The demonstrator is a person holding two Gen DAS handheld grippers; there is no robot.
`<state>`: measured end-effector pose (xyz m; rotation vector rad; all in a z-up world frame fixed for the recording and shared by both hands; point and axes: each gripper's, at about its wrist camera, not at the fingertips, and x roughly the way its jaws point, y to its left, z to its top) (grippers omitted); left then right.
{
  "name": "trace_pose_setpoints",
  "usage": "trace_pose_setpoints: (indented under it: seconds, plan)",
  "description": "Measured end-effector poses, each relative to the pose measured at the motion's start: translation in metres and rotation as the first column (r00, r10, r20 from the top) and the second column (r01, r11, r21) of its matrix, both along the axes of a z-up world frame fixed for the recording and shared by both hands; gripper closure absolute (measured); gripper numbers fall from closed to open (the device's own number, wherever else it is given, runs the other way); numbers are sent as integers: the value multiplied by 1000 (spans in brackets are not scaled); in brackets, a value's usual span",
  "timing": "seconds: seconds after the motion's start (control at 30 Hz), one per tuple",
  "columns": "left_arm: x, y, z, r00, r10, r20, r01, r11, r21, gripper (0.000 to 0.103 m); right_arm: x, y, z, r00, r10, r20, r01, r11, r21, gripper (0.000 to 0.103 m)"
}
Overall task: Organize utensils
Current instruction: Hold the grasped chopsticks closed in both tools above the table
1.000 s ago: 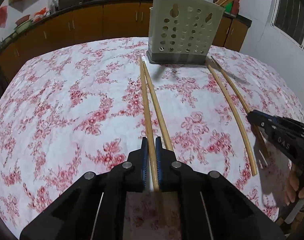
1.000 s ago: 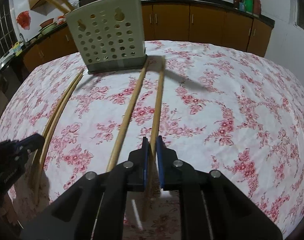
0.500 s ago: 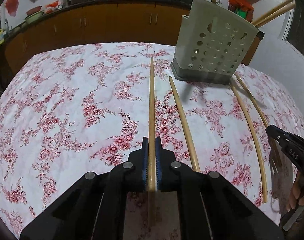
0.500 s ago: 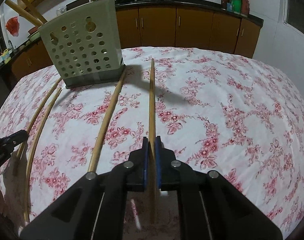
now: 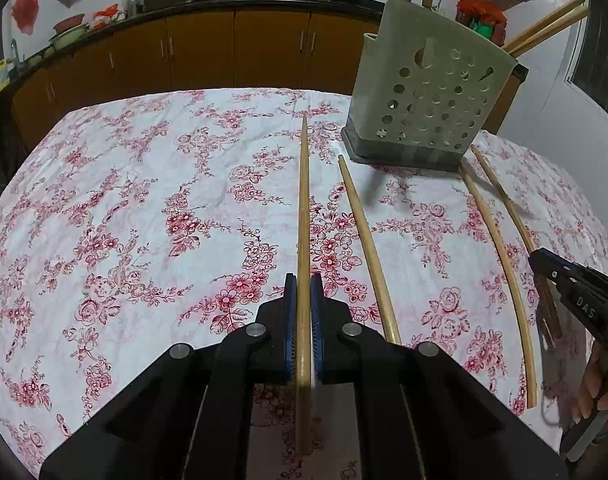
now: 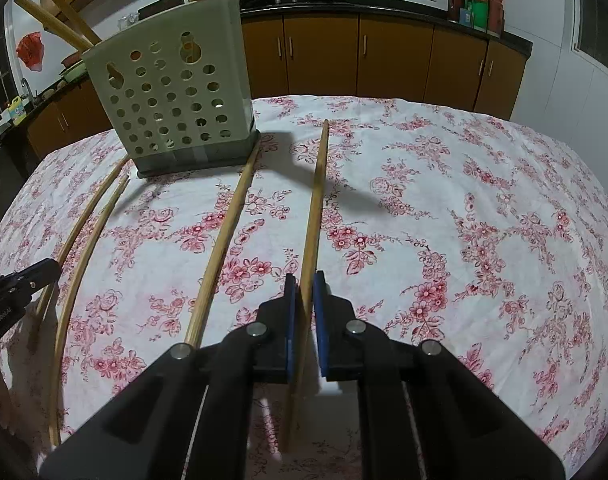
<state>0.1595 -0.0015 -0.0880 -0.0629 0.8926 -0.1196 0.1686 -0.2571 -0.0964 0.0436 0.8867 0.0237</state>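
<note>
Both the left gripper (image 5: pixel 303 292) and right gripper (image 6: pixel 304 292) are clamping chopsticks, now swung away from the holder (image 5: pixel 428 92).

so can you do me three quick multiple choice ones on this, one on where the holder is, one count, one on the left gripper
1. The perforated utensil holder stands:
a) on the floral tablecloth, past the far tips of the chopsticks
b) on the kitchen counter
c) on the floor

2. Chopsticks outside the holder:
a) two
b) four
c) six

3. The left gripper is:
a) open and empty
b) shut on a spoon
c) shut on a chopstick

Answers: 1 a, its base sits on the cloth beyond the tips; 2 b, four show across the cloth in the left wrist view; 3 c, its blue pads press one wooden stick.
</note>
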Motion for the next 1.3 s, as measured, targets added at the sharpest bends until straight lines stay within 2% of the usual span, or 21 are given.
trace_pose_setpoints:
  seconds: [1.3]
  plan:
    - [0, -1, 0, 1000, 2, 0, -2, 1000, -2, 94, -2, 2, 0, 1000, -1, -2, 1, 1000, 0, 91]
